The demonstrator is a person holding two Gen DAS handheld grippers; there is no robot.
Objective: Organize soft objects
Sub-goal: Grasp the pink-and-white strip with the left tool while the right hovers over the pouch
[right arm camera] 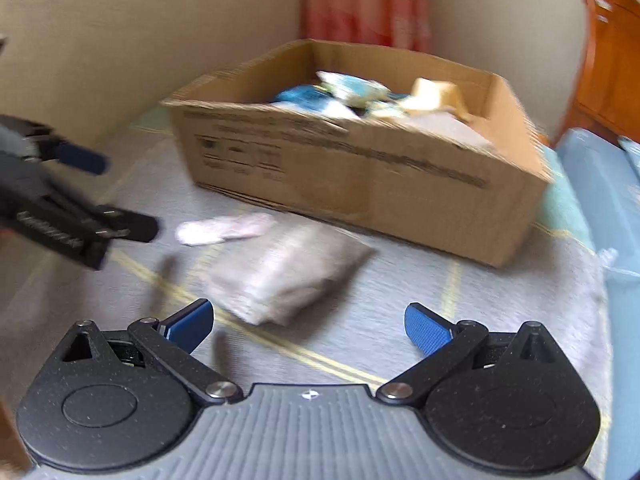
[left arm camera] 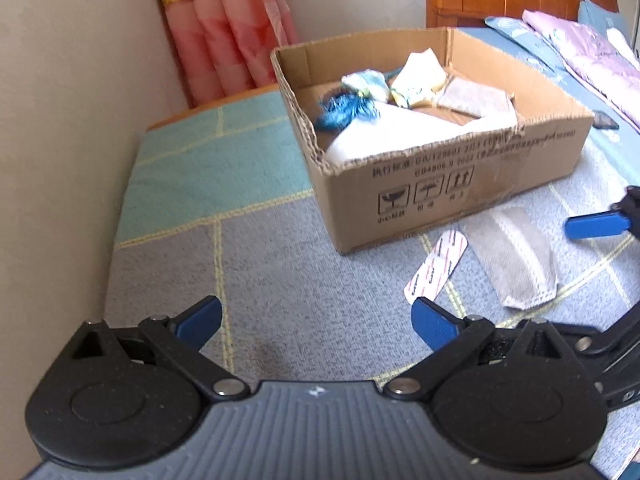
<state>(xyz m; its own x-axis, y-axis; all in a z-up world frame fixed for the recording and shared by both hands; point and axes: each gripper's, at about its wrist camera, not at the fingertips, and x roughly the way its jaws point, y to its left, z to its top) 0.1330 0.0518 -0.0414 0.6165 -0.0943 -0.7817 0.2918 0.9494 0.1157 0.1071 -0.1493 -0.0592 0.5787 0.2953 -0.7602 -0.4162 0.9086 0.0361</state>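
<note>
Grey cloth: a folded grey fabric piece with white stitching (left arm camera: 516, 256) lies flat on the grey-and-teal checked bedspread (left arm camera: 256, 256), just in front of the open brown cardboard box (left arm camera: 448, 184); its long axis runs away from the box.
Beside it: a pink-striped white plastic packet (left arm camera: 437, 266).
Left gripper (left arm camera: 318, 326): low over the bedspread, blue pads spread wide, holding nothing.
Right gripper (right arm camera: 308, 328): angled toward the cloth, jaws apart, empty.

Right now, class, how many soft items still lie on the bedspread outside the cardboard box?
2: a grey cloth and a pink-white packet, side by side before the box. Others may be hidden.
</note>
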